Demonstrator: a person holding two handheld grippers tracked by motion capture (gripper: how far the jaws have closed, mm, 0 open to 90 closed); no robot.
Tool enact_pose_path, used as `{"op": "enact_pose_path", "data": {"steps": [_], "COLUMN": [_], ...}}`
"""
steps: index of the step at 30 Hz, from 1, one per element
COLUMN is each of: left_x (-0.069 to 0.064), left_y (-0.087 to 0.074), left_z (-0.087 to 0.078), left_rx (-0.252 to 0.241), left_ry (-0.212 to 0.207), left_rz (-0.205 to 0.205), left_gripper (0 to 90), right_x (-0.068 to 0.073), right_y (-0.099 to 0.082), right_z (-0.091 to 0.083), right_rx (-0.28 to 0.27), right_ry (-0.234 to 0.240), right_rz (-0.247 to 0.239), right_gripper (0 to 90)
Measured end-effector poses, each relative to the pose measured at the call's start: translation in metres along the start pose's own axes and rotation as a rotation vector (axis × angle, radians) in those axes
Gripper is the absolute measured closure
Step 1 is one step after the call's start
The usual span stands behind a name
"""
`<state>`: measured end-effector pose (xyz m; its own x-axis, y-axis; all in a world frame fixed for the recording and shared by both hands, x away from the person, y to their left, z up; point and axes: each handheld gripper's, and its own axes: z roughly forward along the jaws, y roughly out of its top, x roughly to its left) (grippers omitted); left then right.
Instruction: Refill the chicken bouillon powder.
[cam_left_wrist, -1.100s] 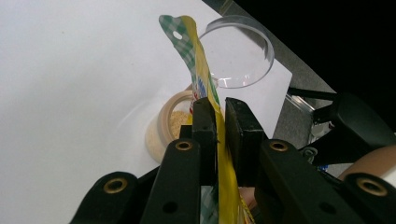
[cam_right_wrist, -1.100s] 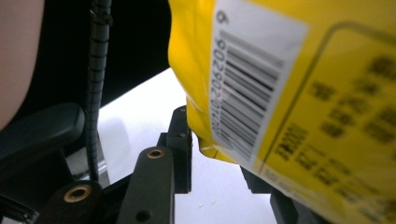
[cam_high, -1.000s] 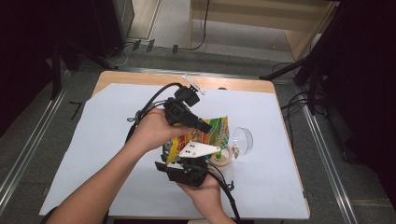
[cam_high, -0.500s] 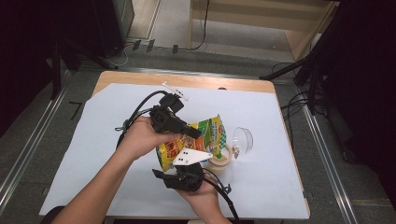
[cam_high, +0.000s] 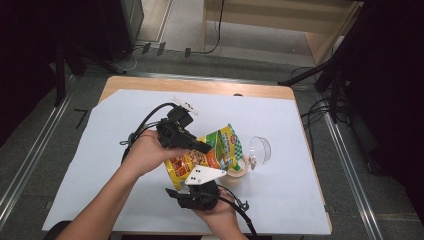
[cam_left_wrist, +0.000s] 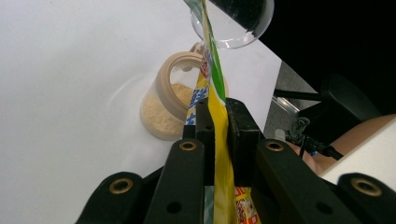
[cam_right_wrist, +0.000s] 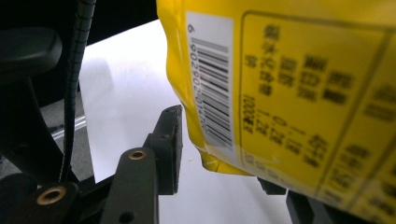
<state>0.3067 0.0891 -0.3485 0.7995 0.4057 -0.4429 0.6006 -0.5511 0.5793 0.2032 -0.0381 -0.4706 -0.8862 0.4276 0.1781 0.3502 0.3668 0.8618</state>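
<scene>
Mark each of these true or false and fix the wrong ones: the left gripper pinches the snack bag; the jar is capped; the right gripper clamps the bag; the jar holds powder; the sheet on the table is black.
1. The left gripper pinches the snack bag. True.
2. The jar is capped. False: its mouth is open, and a clear lid hangs at its rim.
3. The right gripper clamps the bag. False: its jaws stand apart and have just been opening, the bag's lower corner between them.
4. The jar holds pale yellow powder. True.
5. The sheet on the table is black. False: it is white.
</scene>
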Motion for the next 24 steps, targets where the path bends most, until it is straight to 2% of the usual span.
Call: {"op": "enact_pose_path", "data": {"steps": [3,9,13,17,24], "left_x": [0.002,0.002,0.007,0.011,0.015], "left_y": [-0.003,-0.007,-0.01,-0.012,-0.017], "left_z": [0.0,-0.003,-0.006,-0.012,-0.013], "left_rx": [-0.005,-0.007,-0.009,-0.025,-0.009], "left_ry": [-0.005,0.003,0.001,0.009,0.0], "left_rz": [-0.009,0.0,-0.016,-0.019,-0.009], "left_gripper": [86.8,88.1,88.5,88.8,88.6], "right_x": [-0.001,-0.002,-0.002,-0.006,-0.01], "right_y": [-0.001,-0.002,-0.004,-0.004,-0.005], "right_z": [0.001,0.003,0.004,0.0,-0.001], "right_rx": [0.008,0.014,0.018,0.003,0.002], "right_ry": [-0.001,-0.002,-0.012,-0.03,-0.043], "right_rz": [0.005,0.003,-0.001,0.011,0.035], "right_gripper": [57.6,57.0,54.8,54.8,53.7]}}
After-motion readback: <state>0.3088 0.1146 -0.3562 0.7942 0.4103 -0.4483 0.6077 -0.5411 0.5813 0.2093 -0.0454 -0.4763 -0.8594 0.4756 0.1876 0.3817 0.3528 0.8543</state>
